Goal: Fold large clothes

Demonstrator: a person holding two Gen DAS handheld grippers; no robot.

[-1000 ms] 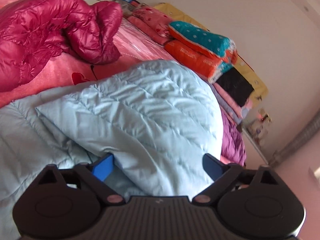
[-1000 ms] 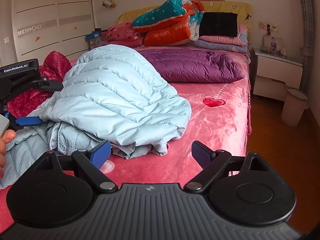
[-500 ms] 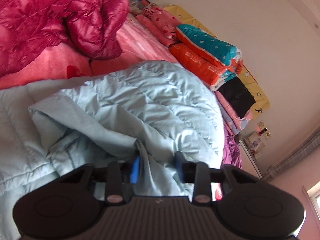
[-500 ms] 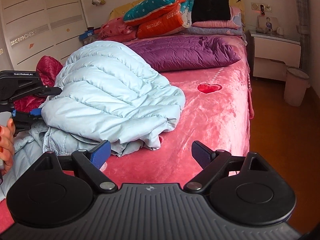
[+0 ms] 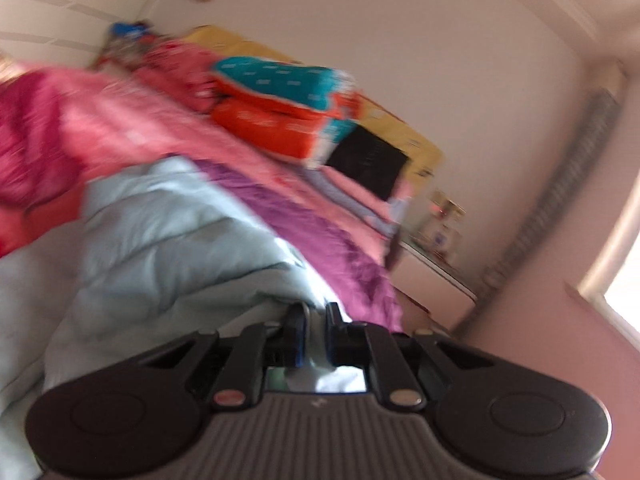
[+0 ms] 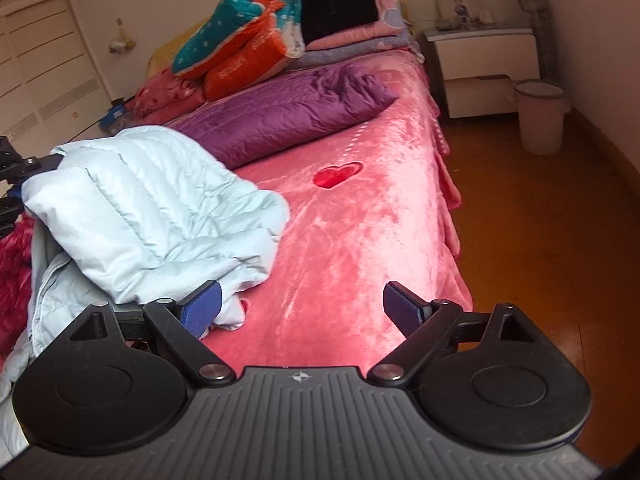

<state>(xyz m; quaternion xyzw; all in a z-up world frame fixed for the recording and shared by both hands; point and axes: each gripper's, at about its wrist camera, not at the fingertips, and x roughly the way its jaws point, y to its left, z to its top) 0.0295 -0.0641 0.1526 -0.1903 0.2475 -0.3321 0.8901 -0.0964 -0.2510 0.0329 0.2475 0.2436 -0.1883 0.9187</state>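
pink bed (image 6: 360,240) carries the light blue down jacket (image 6: 152,216), bunched on its left half. left gripper (image 5: 314,328) clamped on a jacket fold; right gripper (image 6: 302,308) spread apart, holding nothing.

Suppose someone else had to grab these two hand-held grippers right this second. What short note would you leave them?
Left hand-held gripper: shut on a fold of the light blue down jacket, holding that part lifted.
Right hand-held gripper: open, holding nothing, hanging over the pink bedspread just right of the jacket's near edge.
Jacket: bunched in a heap on the left side of the bed, in front of the purple jacket.
Done: one part is grasped and raised.
Left: probably grip the loose near edge with the right, lay the jacket flat, then fold it.
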